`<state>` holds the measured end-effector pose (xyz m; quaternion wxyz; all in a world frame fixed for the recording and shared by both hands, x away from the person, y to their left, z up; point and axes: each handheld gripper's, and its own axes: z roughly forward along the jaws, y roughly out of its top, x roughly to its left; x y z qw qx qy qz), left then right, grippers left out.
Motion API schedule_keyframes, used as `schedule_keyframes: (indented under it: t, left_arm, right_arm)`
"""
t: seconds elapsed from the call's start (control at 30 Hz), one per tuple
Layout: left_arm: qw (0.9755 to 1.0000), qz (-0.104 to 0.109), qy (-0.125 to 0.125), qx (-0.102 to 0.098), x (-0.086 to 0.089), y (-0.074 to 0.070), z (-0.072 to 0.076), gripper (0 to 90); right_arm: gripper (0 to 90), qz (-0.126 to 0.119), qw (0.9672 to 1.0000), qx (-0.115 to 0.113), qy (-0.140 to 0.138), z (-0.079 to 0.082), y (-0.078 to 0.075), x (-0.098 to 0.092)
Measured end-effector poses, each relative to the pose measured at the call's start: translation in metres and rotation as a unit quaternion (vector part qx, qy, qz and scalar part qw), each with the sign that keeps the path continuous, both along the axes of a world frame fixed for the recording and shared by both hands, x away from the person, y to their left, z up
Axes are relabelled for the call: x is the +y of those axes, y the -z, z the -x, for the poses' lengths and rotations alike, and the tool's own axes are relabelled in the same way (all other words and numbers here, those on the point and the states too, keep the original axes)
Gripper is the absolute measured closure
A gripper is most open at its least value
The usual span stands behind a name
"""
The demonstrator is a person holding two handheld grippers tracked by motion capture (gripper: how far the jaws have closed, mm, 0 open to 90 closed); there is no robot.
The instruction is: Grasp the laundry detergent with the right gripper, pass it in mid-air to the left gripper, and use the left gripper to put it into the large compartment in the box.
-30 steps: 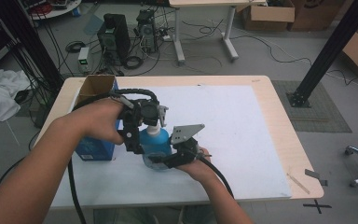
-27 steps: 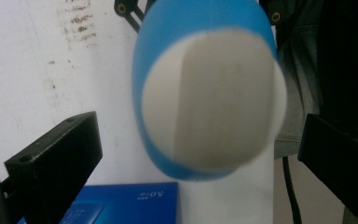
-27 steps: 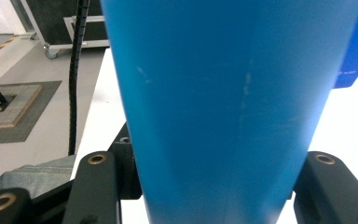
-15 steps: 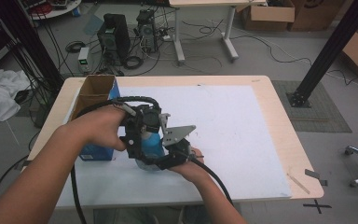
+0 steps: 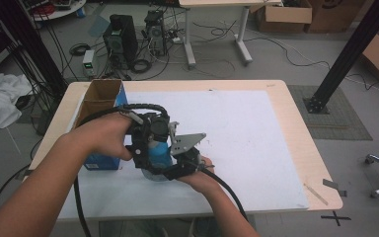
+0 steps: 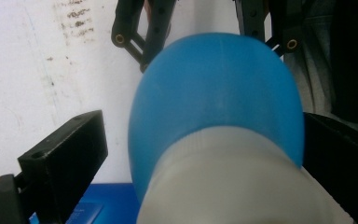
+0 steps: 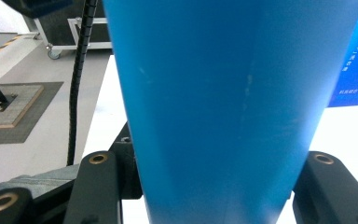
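A blue bottle with a pale cap stands on the white mat near the table's front left. My right gripper comes in from the near side and is shut on the bottle's body, which sits tight between its two jaws. My left gripper reaches down over the top. In the left gripper view the cap and blue shoulder lie between its jaws, with a gap at the left jaw. Those jaws have just been closing a little around the cap.
An open blue cardboard box stands just left of the bottle, close behind my left hand. The white mat stretches to the right and back. Black cables trail from both grippers toward the near table edge.
Both hands and the bottle have drifted slightly left. The left gripper's jaws stand a little narrower around the cap.
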<state>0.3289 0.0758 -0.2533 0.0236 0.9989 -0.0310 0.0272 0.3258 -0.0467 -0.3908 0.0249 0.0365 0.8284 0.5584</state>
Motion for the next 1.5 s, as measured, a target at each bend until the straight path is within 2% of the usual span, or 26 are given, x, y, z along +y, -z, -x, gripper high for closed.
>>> schedule_keyframes:
  t: [0.17,0.33,0.67,1.5]
  left_arm:
    - [1.0000,-0.005,0.007,-0.004,-0.0017,0.0000,0.0008,9.2]
    - [0.9999,-0.006,0.009,0.003,-0.0022,0.0006,0.0008,14.8]
    - [0.9999,-0.012,0.004,-0.007,-0.0011,-0.0001,-0.0002,18.7]
    - [0.9993,-0.022,0.015,-0.027,-0.0031,0.0000,0.0020,31.8]
  right_arm:
    - [45.5,-0.004,1.0000,-0.002,-0.004,0.0004,-0.0011,0.0002]
    - [45.5,-0.009,1.0000,0.003,-0.003,-0.0001,-0.0003,0.0001]
    - [45.5,-0.008,1.0000,0.003,-0.004,-0.0005,0.0002,0.0010]
    - [45.6,-0.011,0.9999,0.012,0.001,-0.0019,0.0021,0.0010]
